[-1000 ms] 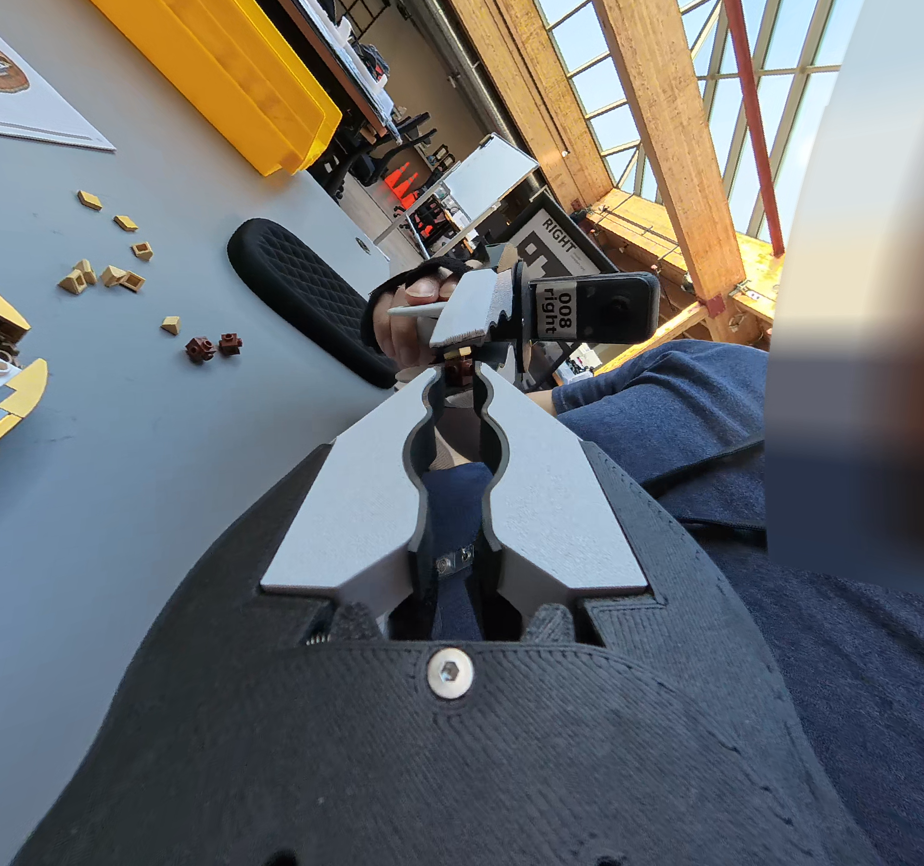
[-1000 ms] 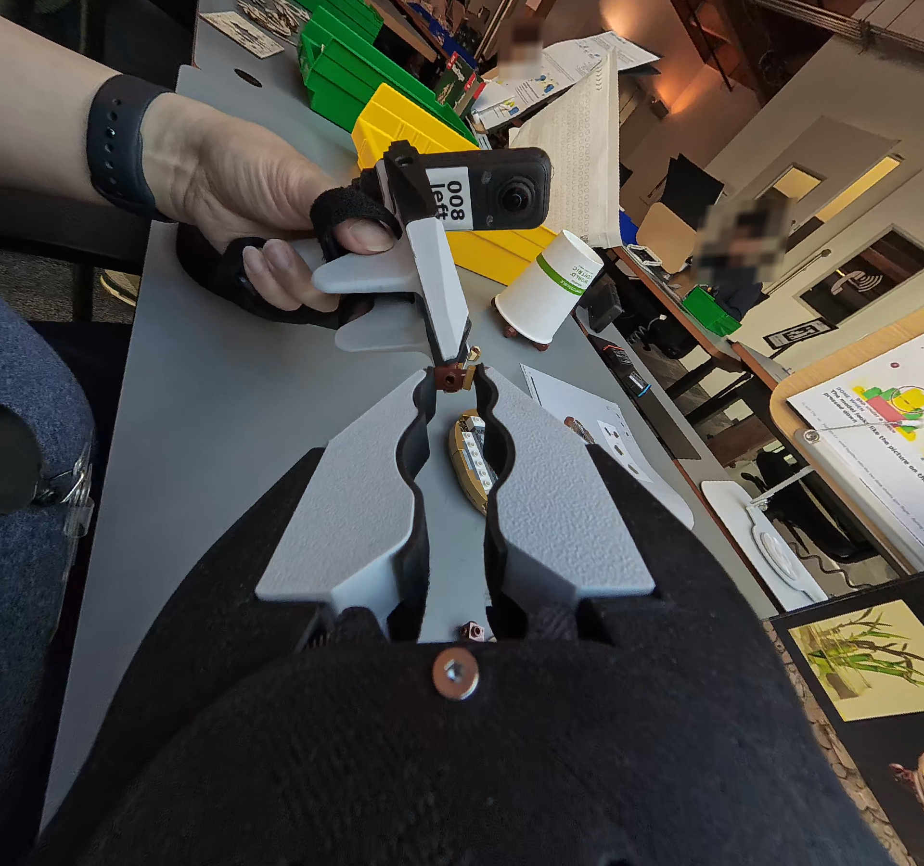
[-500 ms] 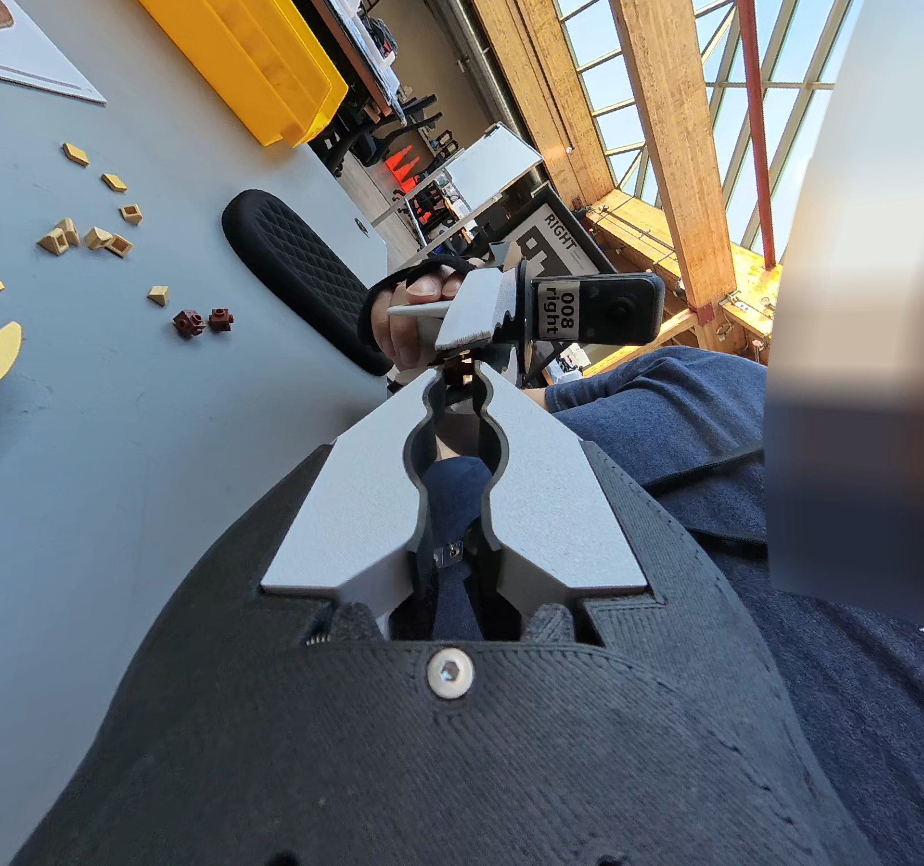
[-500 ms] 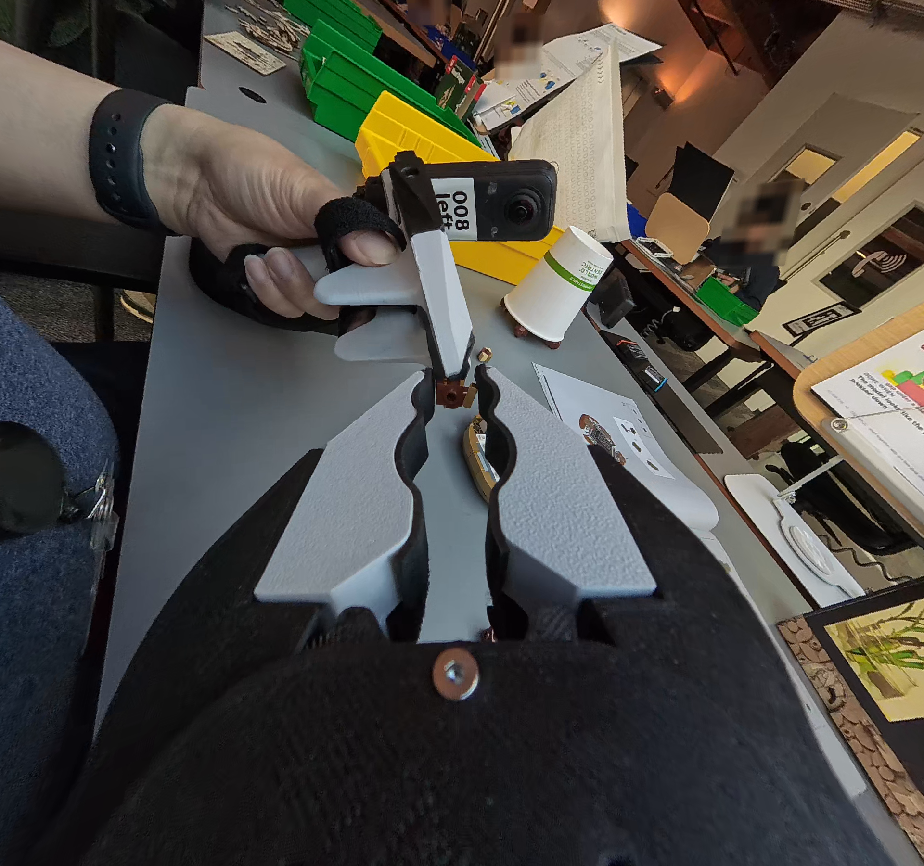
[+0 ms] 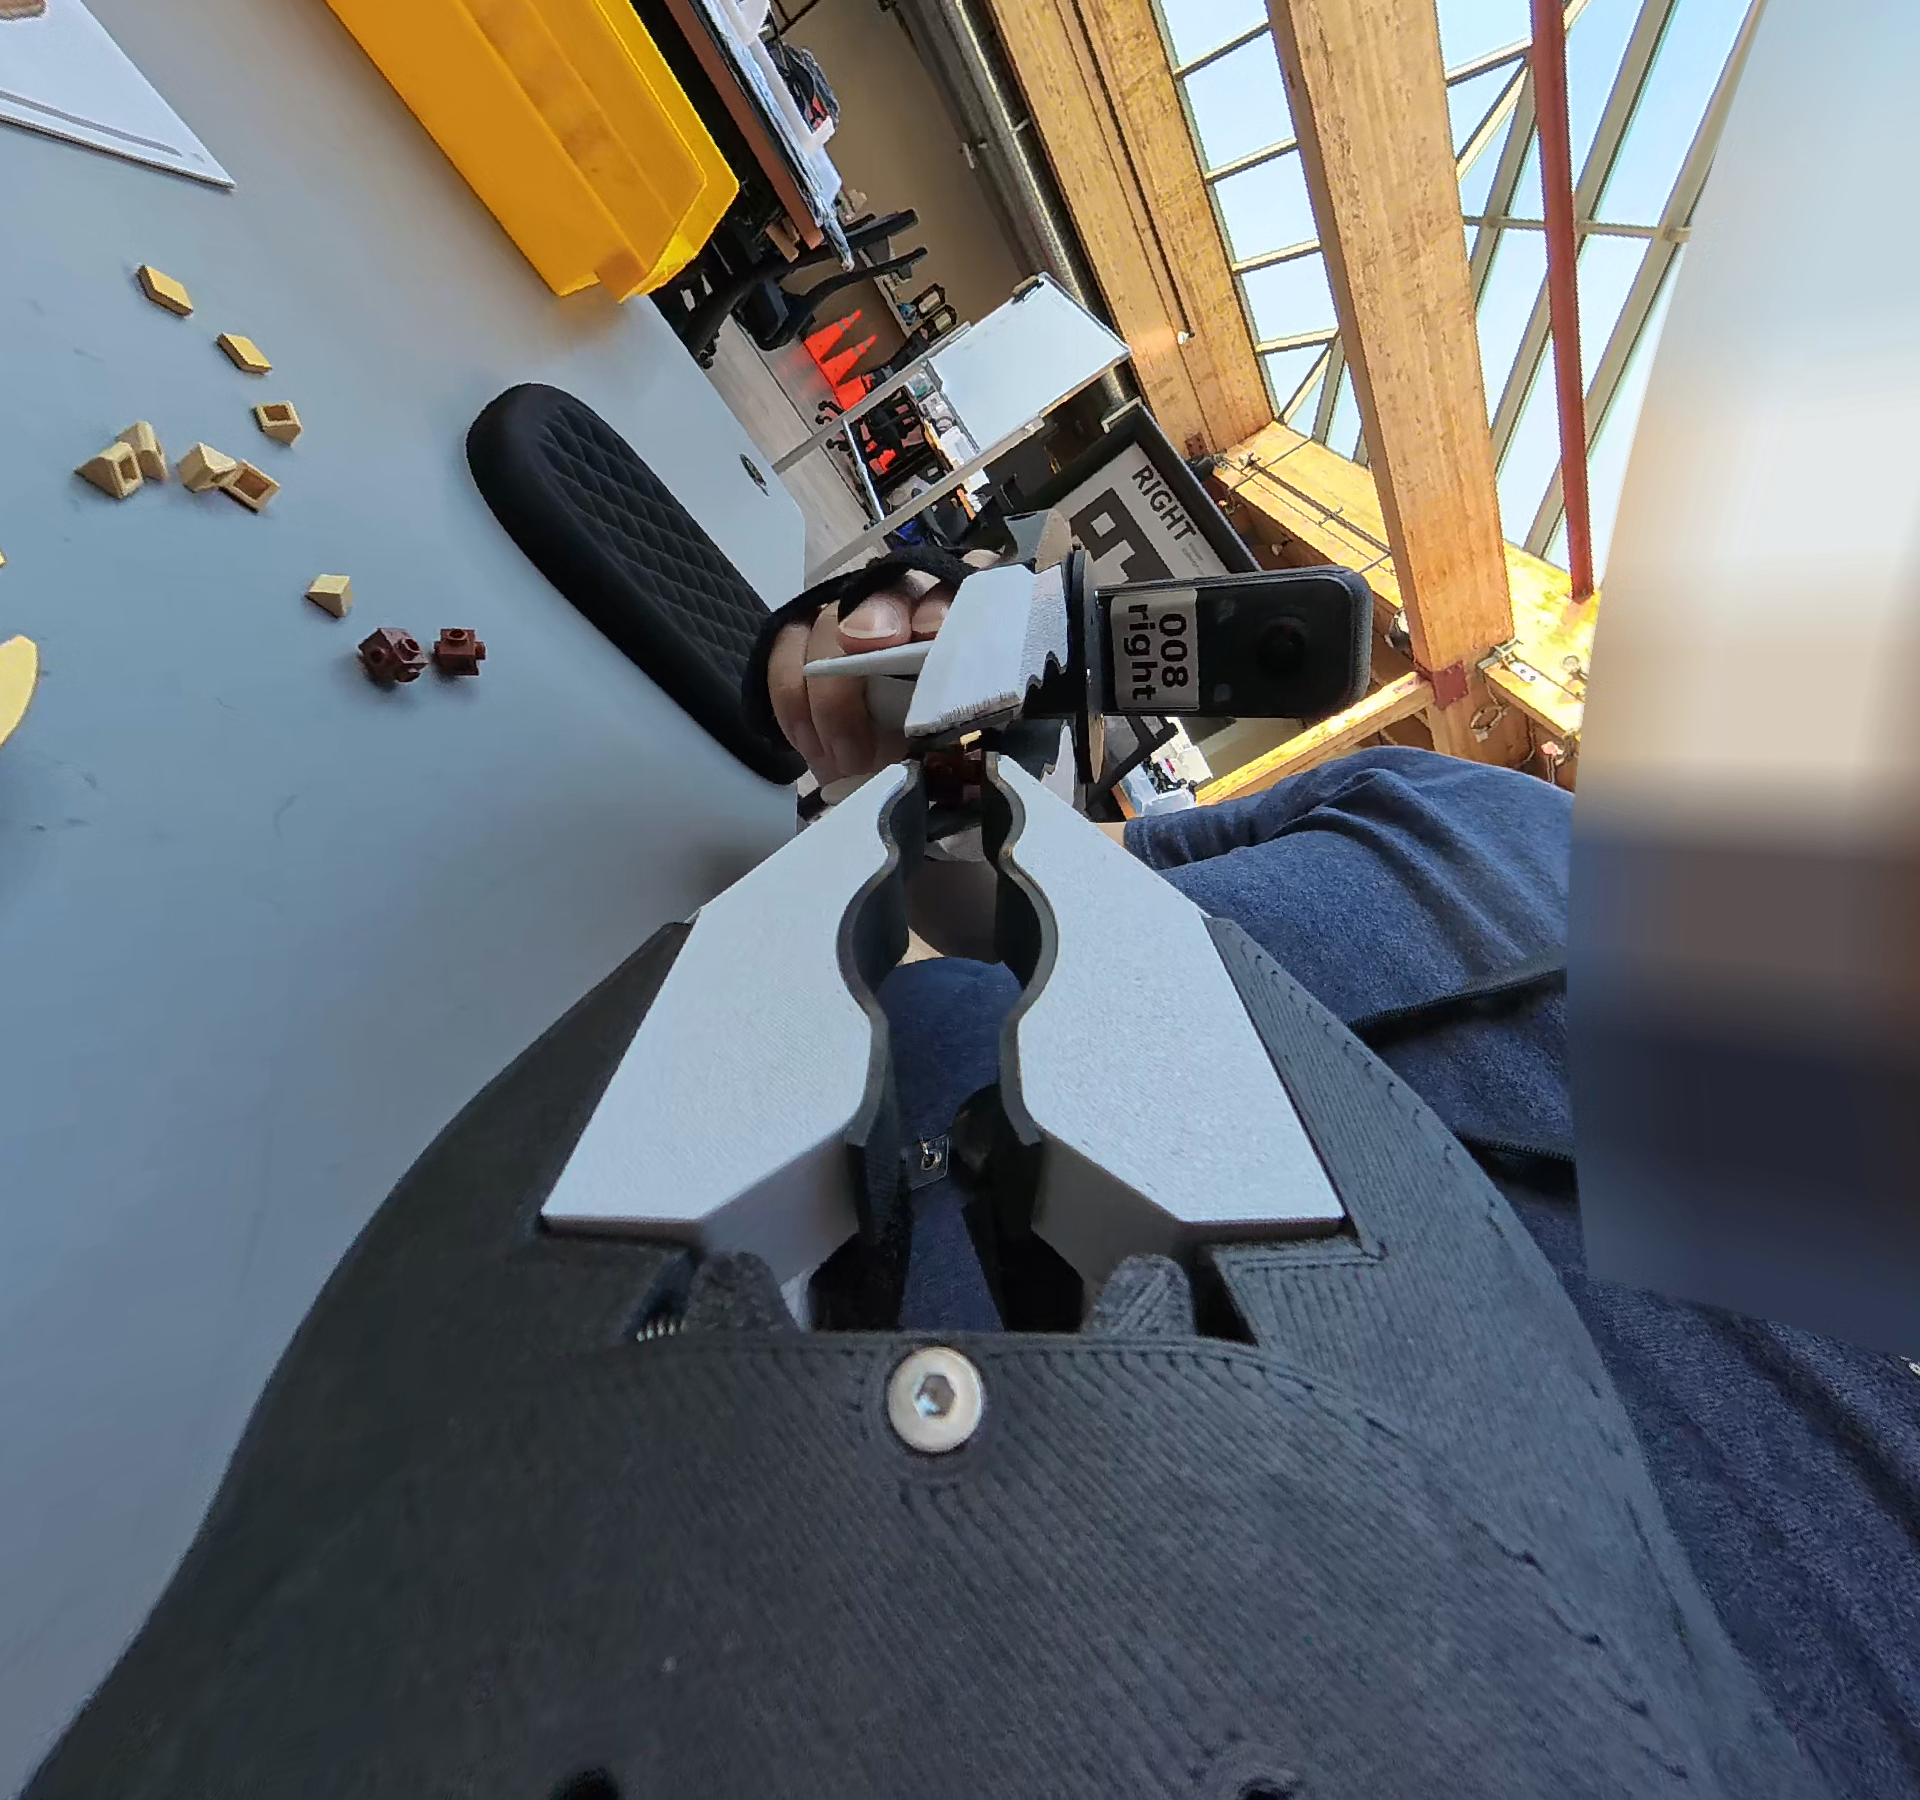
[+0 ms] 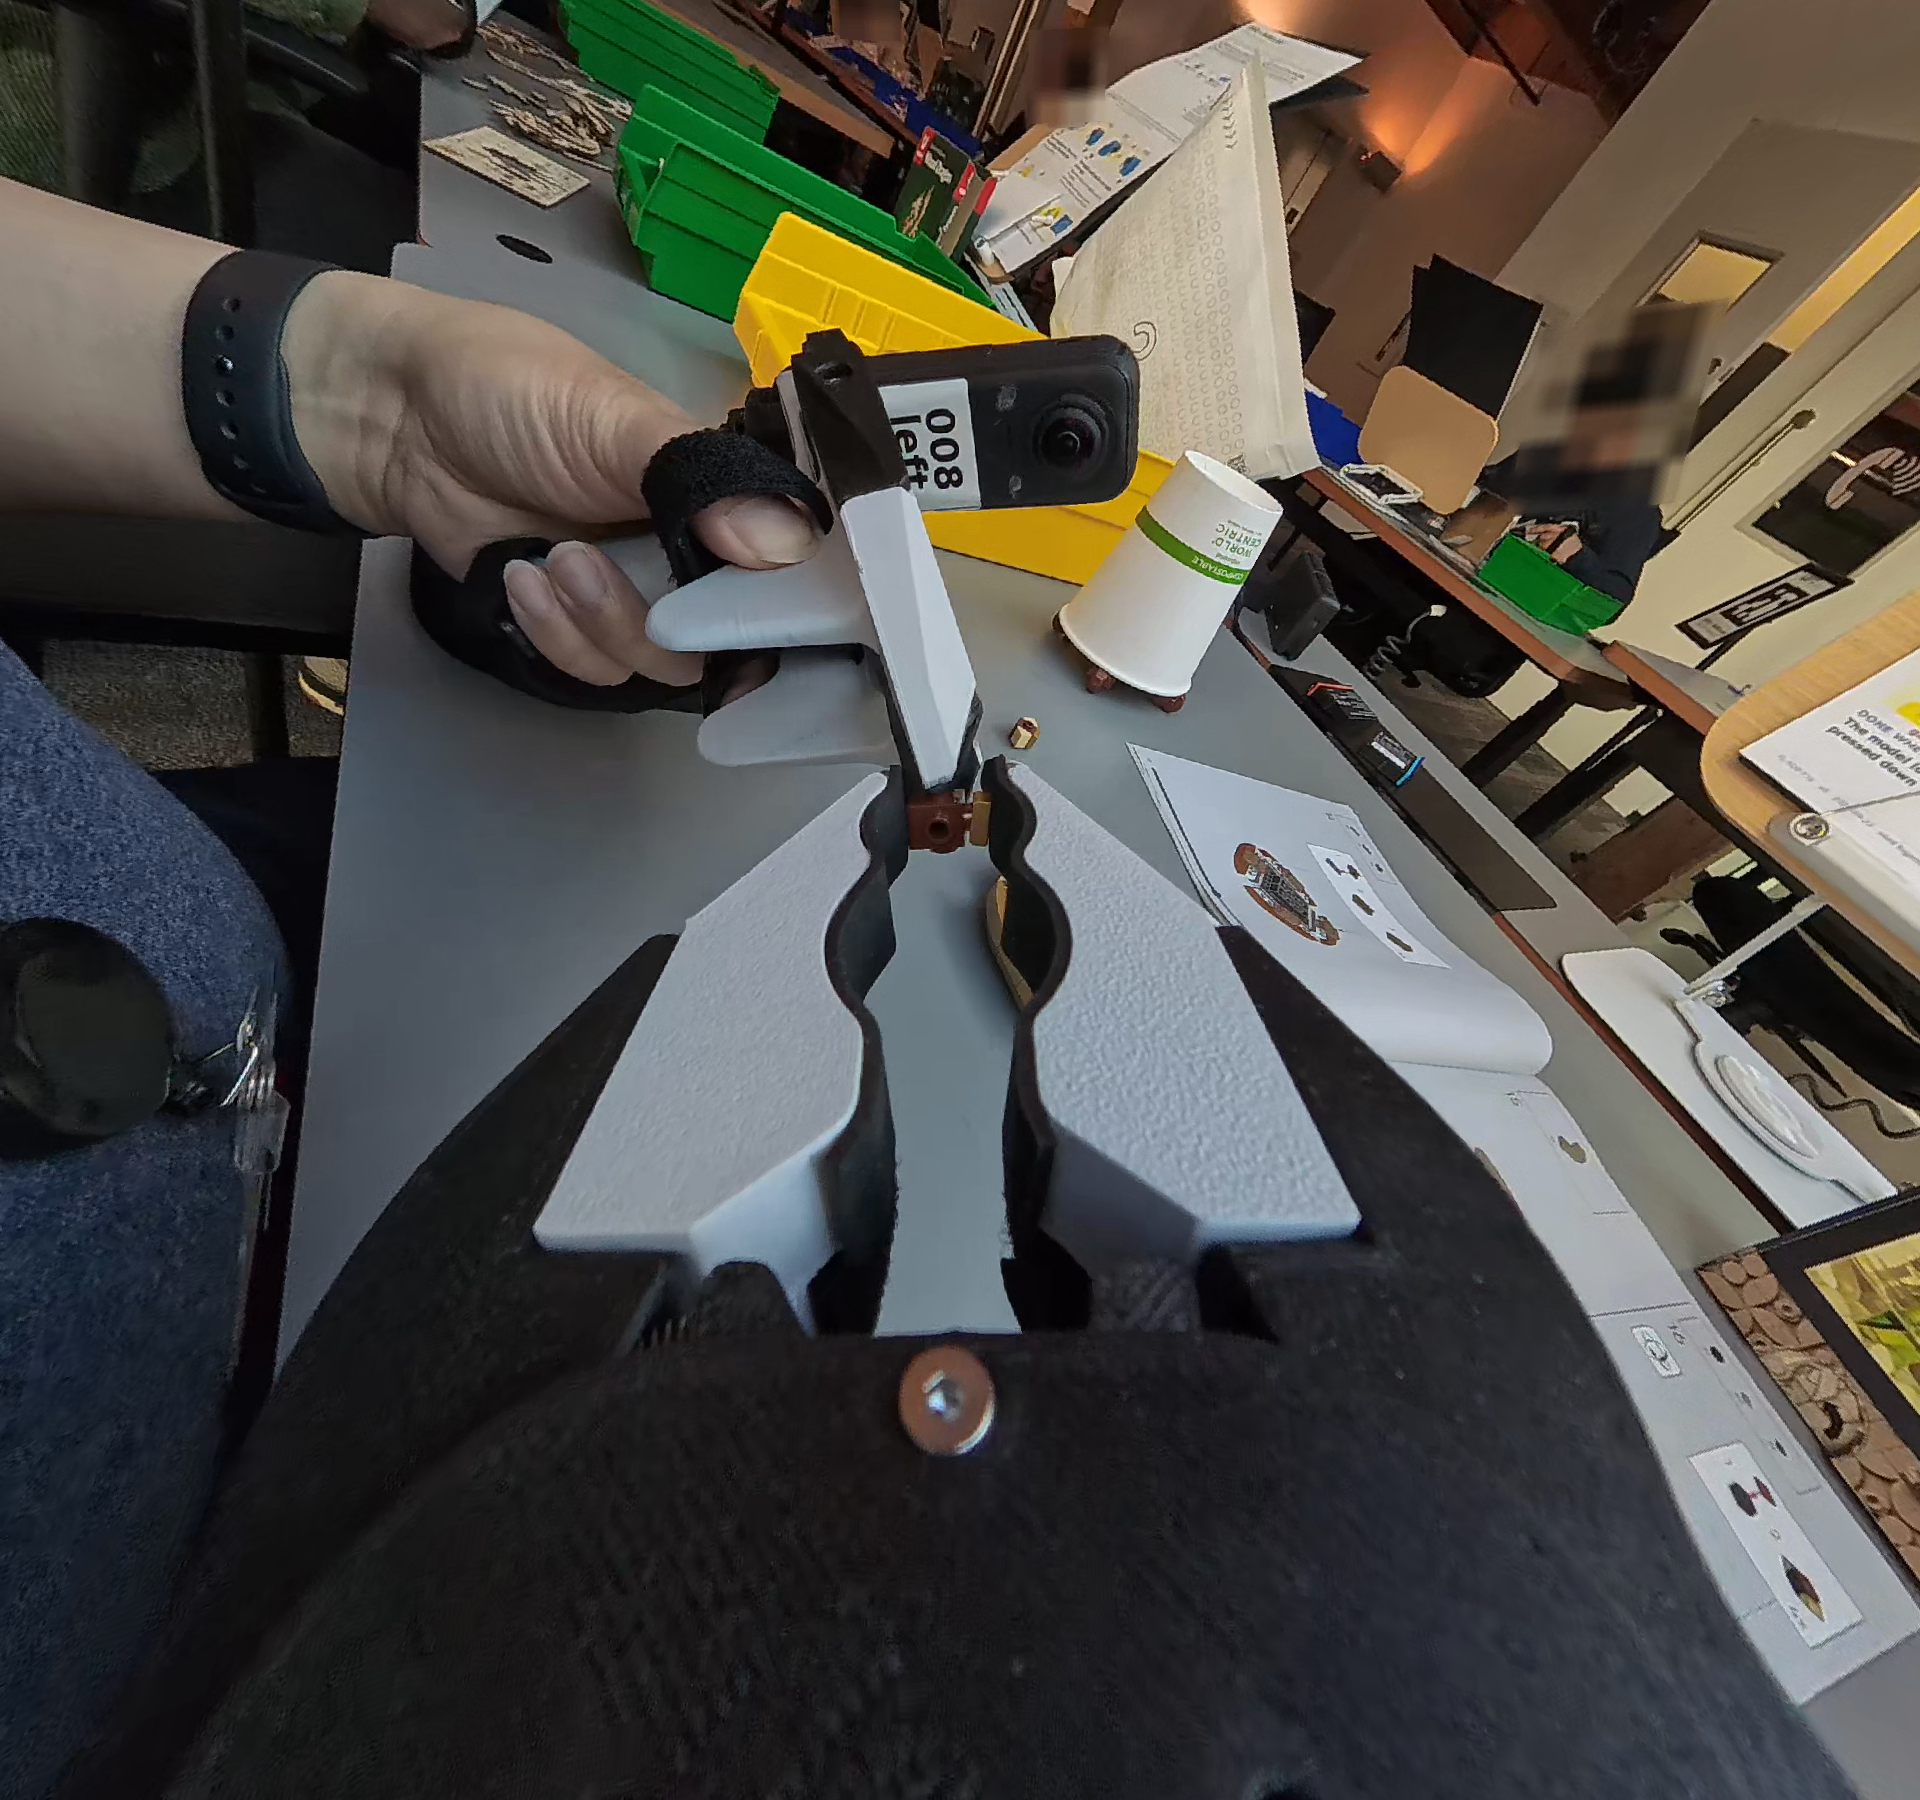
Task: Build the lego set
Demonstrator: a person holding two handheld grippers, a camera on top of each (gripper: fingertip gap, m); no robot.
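A small brown brick with a tan piece on its side (image 6: 938, 823) is pinched between the fingertips of my right gripper (image 6: 940, 815), held in the air above the grey table (image 6: 582, 877). My left gripper (image 6: 948, 763) comes down on the same brick from above, shut on it. In the left wrist view the brown brick (image 5: 951, 771) sits between the tips of my left gripper (image 5: 951, 779), with the right gripper (image 5: 971, 711) just behind it. A round tan partial build (image 6: 1003, 929) lies on the table, partly hidden by my right finger.
Loose tan pieces (image 5: 135, 462) and two brown bricks (image 5: 421, 654) lie on the table. A black wrist rest (image 5: 613, 566), yellow bin (image 5: 499, 67), green bins (image 6: 727, 181), tipped paper cup (image 6: 1174, 576), open instruction booklet (image 6: 1330, 919) and a loose tan stud (image 6: 1023, 732) surround the work spot. My left and right fingertips are right by each other.
Both grippers stay tip to tip on the small brick. The pair has drifted a little, so the table and background shift slightly in both views.
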